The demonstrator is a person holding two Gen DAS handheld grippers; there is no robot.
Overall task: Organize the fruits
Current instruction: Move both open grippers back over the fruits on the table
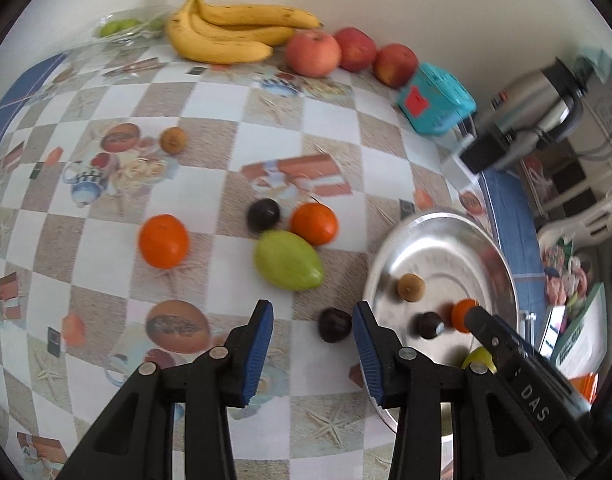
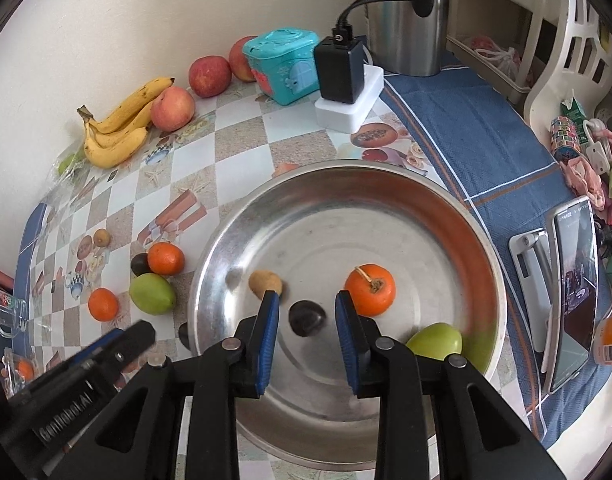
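A steel bowl [image 2: 446,216] holds an orange [image 2: 370,290], a dark fruit [image 2: 306,317], a small brown fruit [image 2: 263,282] and a green fruit [image 2: 436,341]. My right gripper [image 2: 307,306] is open above the bowl, its jaws either side of the dark fruit. My left gripper [image 1: 313,314] is open over the table, just left of a dark fruit [image 1: 335,324] lying beside the bowl [image 1: 434,236]. On the table lie a green fruit [image 1: 287,260], two oranges [image 1: 163,241] [image 1: 314,223], another dark fruit [image 1: 263,215] and a small brown fruit [image 1: 173,140].
Bananas [image 1: 229,32] and three apples [image 1: 314,54] lie along the back wall, next to a teal box [image 1: 436,100]. A charger block [image 2: 340,72], a kettle [image 2: 406,16] and a phone on a stand [image 2: 574,292] stand to the right of the bowl.
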